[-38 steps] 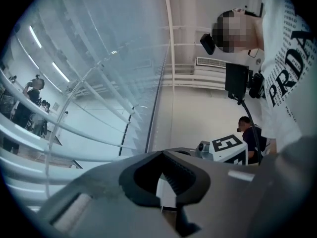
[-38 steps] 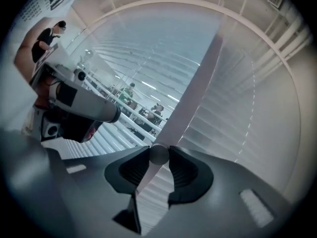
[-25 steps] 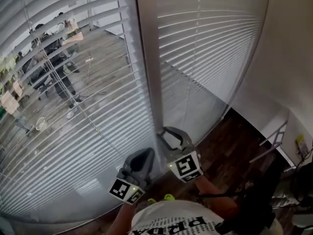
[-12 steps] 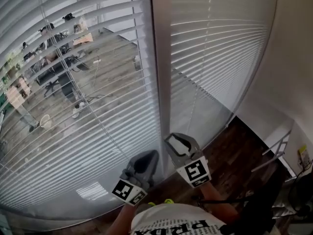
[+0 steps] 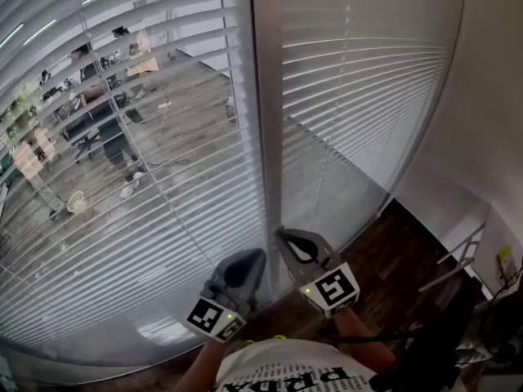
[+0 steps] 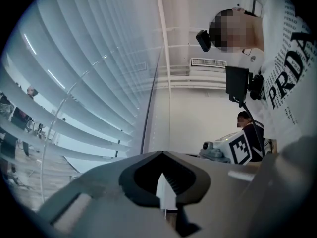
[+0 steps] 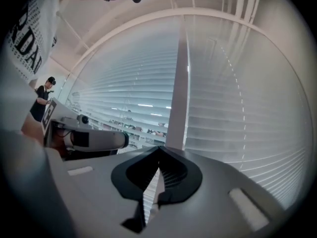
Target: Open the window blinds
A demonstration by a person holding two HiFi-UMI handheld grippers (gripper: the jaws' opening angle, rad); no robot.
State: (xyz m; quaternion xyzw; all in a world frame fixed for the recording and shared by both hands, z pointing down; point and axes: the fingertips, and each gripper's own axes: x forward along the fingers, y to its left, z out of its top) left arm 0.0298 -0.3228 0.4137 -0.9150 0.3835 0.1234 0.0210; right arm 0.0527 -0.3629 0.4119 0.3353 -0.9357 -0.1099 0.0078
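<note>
Two sets of white blinds flank a white mullion (image 5: 265, 96). The left blind (image 5: 122, 178) has its slats tilted open, and a room below shows through. Slats of the right blind (image 5: 368, 80) lie flat and closed. My right gripper (image 5: 284, 235) sits at the mullion's foot, pointing at the right blind's edge. Its jaws have just closed; in the right gripper view (image 7: 159, 148) the tips meet, and I cannot tell whether anything thin is pinched. Beside it, my left gripper (image 5: 253, 257) points at the left blind with its tips together (image 6: 162, 153) and nothing in them.
Dark wood floor (image 5: 392, 251) runs along the foot of the window. A white wall (image 5: 490, 96) closes the right side, with a metal rack (image 5: 458, 235) below it. A thin cord (image 5: 331, 162) hangs in front of the right blind.
The right gripper's jaws have gone from wide open to closed, and it has lifted slightly by the mullion. The left gripper has stayed put. My view has tilted up a little.
</note>
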